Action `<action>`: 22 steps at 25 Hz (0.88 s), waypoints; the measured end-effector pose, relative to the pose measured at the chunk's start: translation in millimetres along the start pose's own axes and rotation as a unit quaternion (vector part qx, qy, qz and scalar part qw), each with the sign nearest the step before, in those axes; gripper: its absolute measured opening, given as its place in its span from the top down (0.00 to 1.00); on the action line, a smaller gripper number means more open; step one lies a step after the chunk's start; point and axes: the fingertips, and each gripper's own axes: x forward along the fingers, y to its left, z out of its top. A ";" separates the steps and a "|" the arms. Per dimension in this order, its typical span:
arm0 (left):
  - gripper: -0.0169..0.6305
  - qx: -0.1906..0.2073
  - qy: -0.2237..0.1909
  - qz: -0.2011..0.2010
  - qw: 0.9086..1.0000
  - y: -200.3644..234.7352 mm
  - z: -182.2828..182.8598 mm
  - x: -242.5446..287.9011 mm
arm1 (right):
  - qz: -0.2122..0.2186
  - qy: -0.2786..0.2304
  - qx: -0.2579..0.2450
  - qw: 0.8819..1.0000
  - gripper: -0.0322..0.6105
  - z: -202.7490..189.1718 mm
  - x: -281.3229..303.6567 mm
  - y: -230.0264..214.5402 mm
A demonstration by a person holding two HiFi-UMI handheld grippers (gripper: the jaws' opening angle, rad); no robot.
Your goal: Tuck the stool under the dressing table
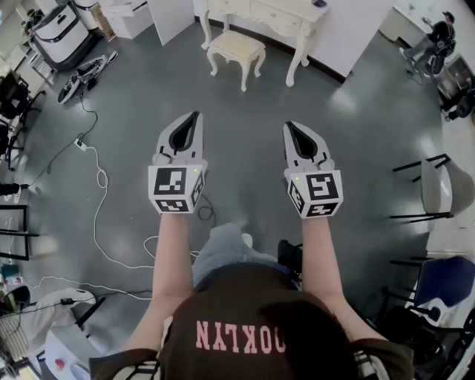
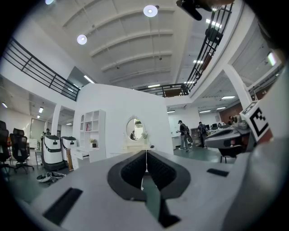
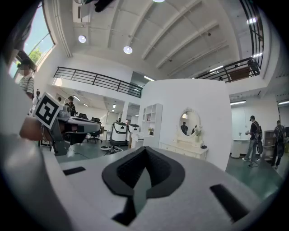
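Stool [image 1: 236, 49] stands at 12 o'clock on grey floor [image 1: 245, 141], just in front of white dressing table [image 1: 261, 12], not tucked under. Left gripper [image 1: 196, 117] at 11 o'clock, right gripper [image 1: 289, 126] at 1 o'clock, held level, jaws pressed together, nothing gripped, well apart from stool.

- White cable [image 1: 96, 215] snakes over the grey floor [image 1: 356, 126], left side.
- Grey chair [image 1: 435, 185] and blue chair [image 1: 445, 278] at the right edge.
- White shelf unit [image 2: 92, 130]; two white-and-black machines [image 2: 53, 151] just beside it.
- Two people [image 2: 183, 134] stand far off.
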 end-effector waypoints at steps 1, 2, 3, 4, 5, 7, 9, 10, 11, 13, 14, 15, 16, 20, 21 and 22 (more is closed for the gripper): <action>0.96 0.001 0.001 0.001 1.000 0.1 -0.5 1.2 | 0.001 0.001 -0.001 1.000 0.95 -0.3 0.8 -0.4; 0.96 0.002 0.001 0.001 1.000 0.4 -0.8 2.5 | 0.001 0.001 -0.002 1.000 0.95 -0.6 1.6 -0.7; 0.96 0.002 0.002 0.003 1.000 1.2 -0.6 3.8 | 0.002 0.002 -0.003 1.000 0.95 -0.7 2.6 -0.9; 0.96 0.002 0.001 0.005 1.000 2.4 0.0 5.4 | 0.004 0.002 -0.004 1.000 0.95 -0.6 3.8 -1.2; 0.96 0.002 0.001 0.008 1.000 4.0 0.7 7.3 | 0.005 0.002 -0.005 1.000 0.95 -0.3 5.4 -1.9; 0.96 0.001 0.002 0.013 1.000 7.5 1.4 13.1 | 0.006 0.001 -0.005 1.000 0.95 0.1 10.2 -5.0; 0.96 -0.001 0.003 0.017 1.000 12.3 0.0 21.8 | 0.002 -0.004 -0.002 1.000 0.95 -0.1 18.0 -10.0; 0.96 -0.002 0.003 0.018 1.000 15.7 -1.5 27.1 | -0.002 -0.005 -0.002 1.000 0.95 -1.0 23.4 -12.5; 0.96 -0.003 0.002 0.019 1.000 19.7 -3.4 32.9 | -0.004 -0.005 -0.003 1.000 0.95 -2.4 29.9 -14.6; 0.96 -0.004 0.002 0.019 1.000 28.8 -7.4 46.1 | -0.005 -0.002 -0.005 1.000 0.95 -5.8 45.1 -18.1; 0.96 -0.003 0.002 0.019 1.000 34.1 -9.3 53.6 | -0.004 -0.001 -0.004 1.000 0.95 -7.1 53.7 -20.3; 0.96 -0.004 0.001 0.019 1.000 39.9 -10.7 62.1 | -0.004 0.000 -0.003 1.000 0.95 -8.0 63.3 -22.7; 0.96 -0.005 0.001 0.020 1.000 46.5 -11.8 71.6 | -0.003 0.002 -0.002 1.000 0.95 -8.4 74.0 -25.3; 0.96 -0.011 0.002 0.023 1.000 81.1 -16.1 115.7 | 0.001 0.007 -0.005 1.000 0.95 -8.1 127.2 -33.7; 0.96 -0.012 0.001 0.024 1.000 91.8 -17.6 127.8 | 0.002 0.008 -0.006 1.000 0.95 -8.1 142.7 -35.2; 0.96 -0.014 0.001 0.024 1.000 103.0 -19.2 140.3 | 0.002 0.009 -0.008 1.000 0.95 -8.1 158.9 -36.6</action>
